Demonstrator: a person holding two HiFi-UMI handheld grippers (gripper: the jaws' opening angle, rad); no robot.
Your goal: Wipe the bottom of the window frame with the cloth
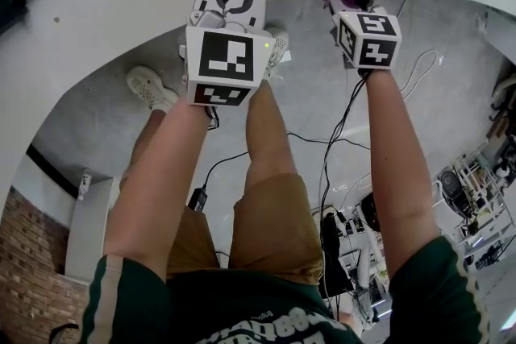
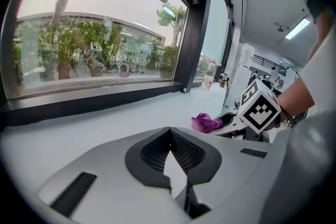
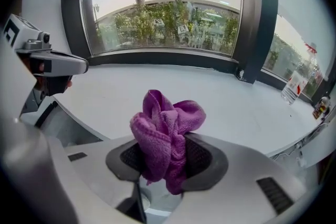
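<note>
The cloth is clamped bunched in the right gripper over the white sill, short of the window frame, the left gripper is shut empty, wiping judged not yet begun

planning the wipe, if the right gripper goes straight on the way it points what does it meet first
Probably the dark bottom rail of the window frame, cloth first, since the right gripper is shut on it. The white sill between looks free; depth is hard to judge.
</note>
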